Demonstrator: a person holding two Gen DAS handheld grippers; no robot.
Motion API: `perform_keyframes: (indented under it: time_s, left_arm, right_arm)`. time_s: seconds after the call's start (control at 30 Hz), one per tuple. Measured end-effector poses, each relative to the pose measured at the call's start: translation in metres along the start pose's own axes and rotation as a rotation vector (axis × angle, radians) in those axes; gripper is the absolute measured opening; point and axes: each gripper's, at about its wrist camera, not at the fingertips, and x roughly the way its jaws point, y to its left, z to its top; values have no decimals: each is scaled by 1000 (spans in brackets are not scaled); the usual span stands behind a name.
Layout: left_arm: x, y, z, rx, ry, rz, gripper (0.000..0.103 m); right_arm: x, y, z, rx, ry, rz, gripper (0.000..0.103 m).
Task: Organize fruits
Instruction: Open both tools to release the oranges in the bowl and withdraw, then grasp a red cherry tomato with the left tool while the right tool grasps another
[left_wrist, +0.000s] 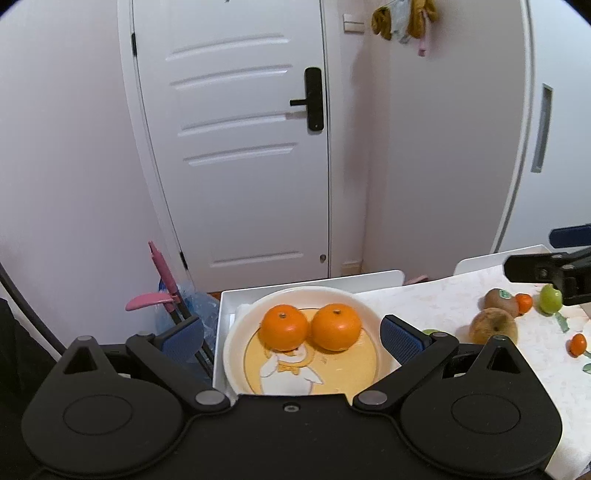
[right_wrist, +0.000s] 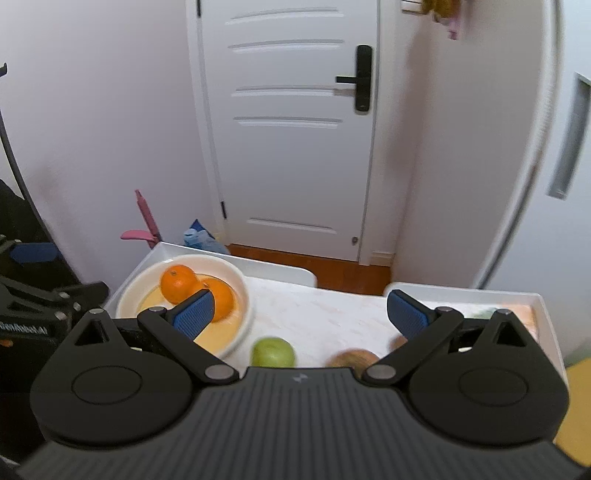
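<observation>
Right gripper (right_wrist: 300, 312) jaws apart, empty; green apple (right_wrist: 273, 352) on table just below, 6 o'clock, nearer this hand. Left gripper (left_wrist: 291, 338) apart, empty, facing plate (left_wrist: 236, 332) with two oranges (left_wrist: 282, 326).

Plate (left_wrist: 236, 339): glazed ceramic look, glossy cream rim, printed yellow centre.
Oranges (left_wrist: 283, 326): finely dimpled peel, slight sheen.
Green apple (right_wrist: 273, 351): smooth, waxy skin.
Brown fruit (left_wrist: 493, 326): dull, rough-looking skin.
Tablecloth (left_wrist: 424, 302): matt, pale, faint marbled print.
Tray (left_wrist: 369, 278): smooth white plastic.
Left gripper (left_wrist: 291, 334): matt black plastic, metal pivot pins; pads (left_wrist: 400, 338) blue, textured rubber.
Door (left_wrist: 236, 147): smooth white paint; handle (left_wrist: 312, 99) matt black.
Floor (right_wrist: 332, 266): polished wood.
</observation>
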Motion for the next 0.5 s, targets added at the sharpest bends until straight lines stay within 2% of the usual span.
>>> perform_keyframes:
  time_s: [0.27, 0.5]
  left_arm:
    - [-32, -40, -14, -31, -12, 43, 103]
    - [-46, -81, -46, -17, -1, 26, 103]
  right_arm:
    - [-27, -39, -37, -21, 25, 42, 103]
    - [-38, -68, -71, -89, 51, 98, 103]
